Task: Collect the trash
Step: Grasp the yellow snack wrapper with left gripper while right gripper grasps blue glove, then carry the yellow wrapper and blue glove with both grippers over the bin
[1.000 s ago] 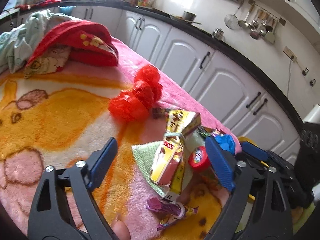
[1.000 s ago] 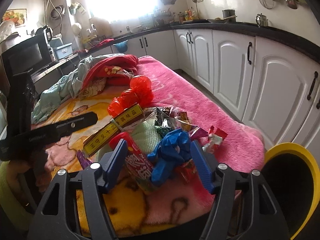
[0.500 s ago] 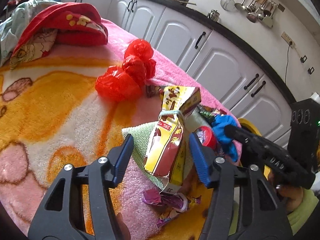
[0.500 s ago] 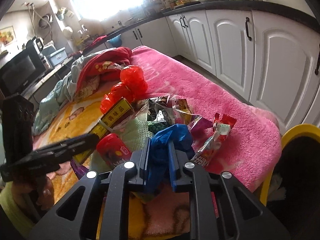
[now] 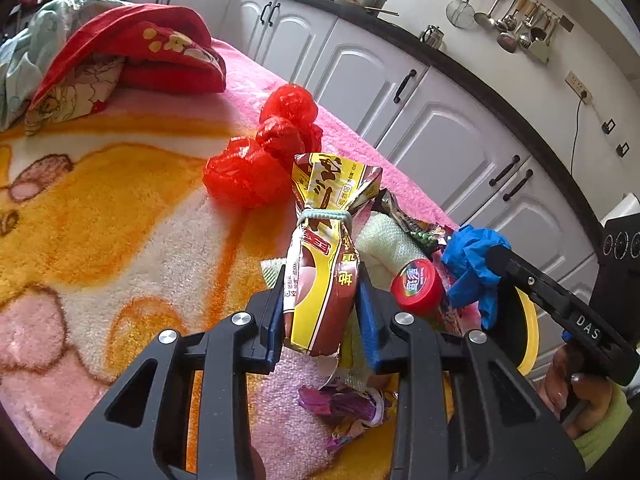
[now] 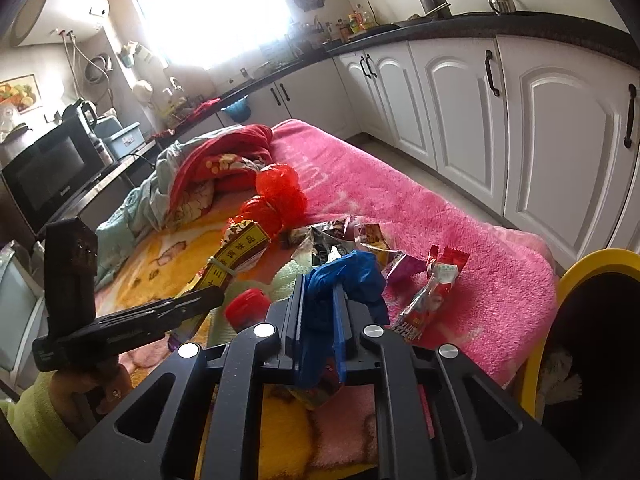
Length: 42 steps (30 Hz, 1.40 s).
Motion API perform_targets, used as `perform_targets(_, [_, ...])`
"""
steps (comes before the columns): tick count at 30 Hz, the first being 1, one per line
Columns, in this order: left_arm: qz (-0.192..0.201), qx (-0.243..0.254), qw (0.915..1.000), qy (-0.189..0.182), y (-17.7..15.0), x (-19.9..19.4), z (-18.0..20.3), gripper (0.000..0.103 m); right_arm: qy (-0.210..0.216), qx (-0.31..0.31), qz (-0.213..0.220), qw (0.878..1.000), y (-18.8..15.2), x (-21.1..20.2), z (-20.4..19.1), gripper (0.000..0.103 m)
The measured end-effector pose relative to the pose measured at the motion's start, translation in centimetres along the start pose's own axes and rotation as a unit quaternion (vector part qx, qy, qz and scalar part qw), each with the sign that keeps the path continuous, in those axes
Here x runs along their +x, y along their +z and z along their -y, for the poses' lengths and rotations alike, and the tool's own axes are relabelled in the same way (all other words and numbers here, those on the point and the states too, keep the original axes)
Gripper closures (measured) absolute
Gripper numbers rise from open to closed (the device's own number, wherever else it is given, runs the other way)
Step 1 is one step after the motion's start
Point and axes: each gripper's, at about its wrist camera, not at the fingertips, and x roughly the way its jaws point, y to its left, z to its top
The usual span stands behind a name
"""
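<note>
My left gripper [image 5: 320, 296] is shut on a yellow and brown snack bag [image 5: 322, 264] tied with a band; it also shows in the right wrist view [image 6: 236, 256]. My right gripper [image 6: 320, 300] is shut on a crumpled blue plastic bag [image 6: 344, 276], seen in the left wrist view [image 5: 474, 264] too. A red-capped bottle [image 5: 418, 286] lies between them. Red plastic bags [image 5: 264, 156], a red candy wrapper [image 6: 436, 288], a purple wrapper [image 5: 344, 404] and several dark foil wrappers [image 6: 328, 236] lie on the pink and orange blanket [image 5: 100, 216].
A yellow-rimmed trash bin [image 6: 592, 344] stands off the blanket's right end, also visible in the left wrist view [image 5: 526, 332]. A red quilt and clothes [image 5: 132, 48] are piled at the far end. White cabinets [image 6: 520, 120] run along the right. A green cloth [image 5: 384, 244] lies under the trash.
Both grippers went from open to shut. The left closed on the snack bag and the right on the blue bag, which now sits a little higher.
</note>
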Motion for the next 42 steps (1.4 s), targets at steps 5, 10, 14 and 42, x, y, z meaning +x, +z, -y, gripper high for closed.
perform_targets(5, [0.016,-0.001,0.9999,-0.001,0.2,-1.0,0.1,0.079,0.01,0.007,0.011,1.0,0.1,-0.9,0.2,0.091])
perform_targets(10, [0.035,0.002,0.9994,-0.005,0.7,-2.3,0.4,0.079,0.012,0.012,0.024,1.0,0.6,-1.9,0.3,0.091])
perform_targets(14, [0.051,0.01,0.9986,-0.009,1.1,-3.3,1.2,0.079,0.011,0.016,0.037,0.999,1.2,-3.0,0.6,0.091])
perform_targets(42, [0.059,0.089,0.9921,-0.065,-0.7,-4.2,9.8,0.079,-0.072,0.011,0.093,0.993,0.8,-11.5,5.3,0.091])
